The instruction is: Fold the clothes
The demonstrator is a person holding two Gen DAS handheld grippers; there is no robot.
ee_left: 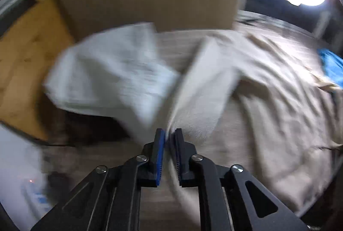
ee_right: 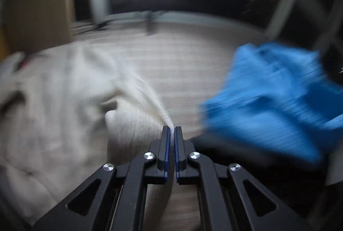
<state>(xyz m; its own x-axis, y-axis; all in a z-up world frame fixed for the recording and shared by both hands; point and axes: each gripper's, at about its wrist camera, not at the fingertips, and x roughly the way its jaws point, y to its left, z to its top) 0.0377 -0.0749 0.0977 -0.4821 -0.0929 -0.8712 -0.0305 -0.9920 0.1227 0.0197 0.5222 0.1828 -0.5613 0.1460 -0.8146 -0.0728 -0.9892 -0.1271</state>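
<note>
Both claws, left claw [ee_left: 169, 134] and right claw [ee_right: 172, 131], pinched tight on cream shirt [ee_left: 268, 85], spread on table [ee_right: 182, 64]. Folding barely begun. White stack [ee_left: 107, 72] looks folded; blue cloth [ee_right: 274, 91] waiting.

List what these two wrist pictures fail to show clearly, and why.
- Left wrist view: folded white cloth, motion blur hides its folds.
- Right wrist view: bright blue garment, smeared; type unclear.
- Both views: cream knitted garment, edges cut off by frame and gripper arms.
</note>
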